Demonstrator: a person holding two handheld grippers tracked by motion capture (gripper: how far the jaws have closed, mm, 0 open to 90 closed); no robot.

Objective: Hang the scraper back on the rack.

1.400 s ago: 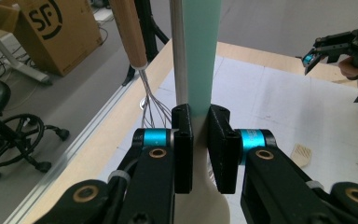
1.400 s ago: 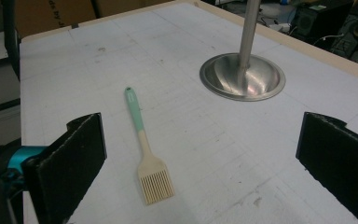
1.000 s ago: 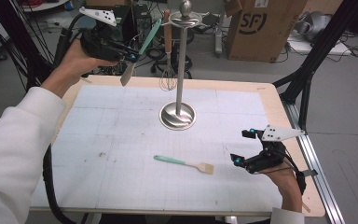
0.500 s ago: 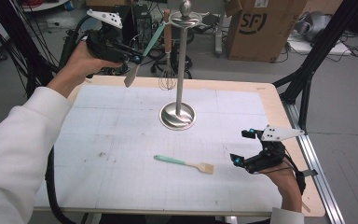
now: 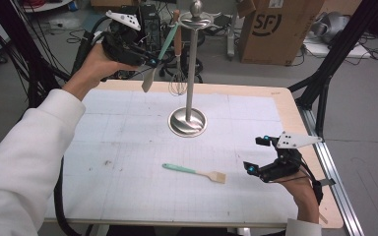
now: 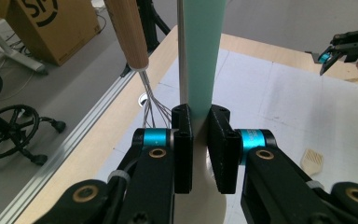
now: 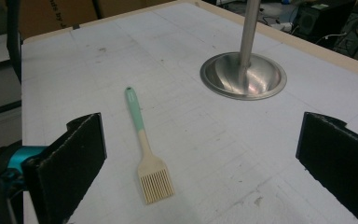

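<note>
Right gripper (image 5: 260, 156) near edge of worktop (image 5: 128, 196), 4 o'clock, fingers wide apart, nothing between. Brush (image 5: 195, 172) flat on worktop just left of it, mint handle toward 9 o'clock. Stand (image 5: 189, 121) centre-far, whisk (image 5: 177, 81) hanging from it. Left gripper (image 5: 150, 61) raised at 11 o'clock, fingers clamped on mint spatula (image 5: 153, 73), beside stand top.

Mint-green spatula handle (image 6: 204, 51), silver stand (image 5: 188, 121), mint-and-cream brush (image 7: 145, 149).
</note>
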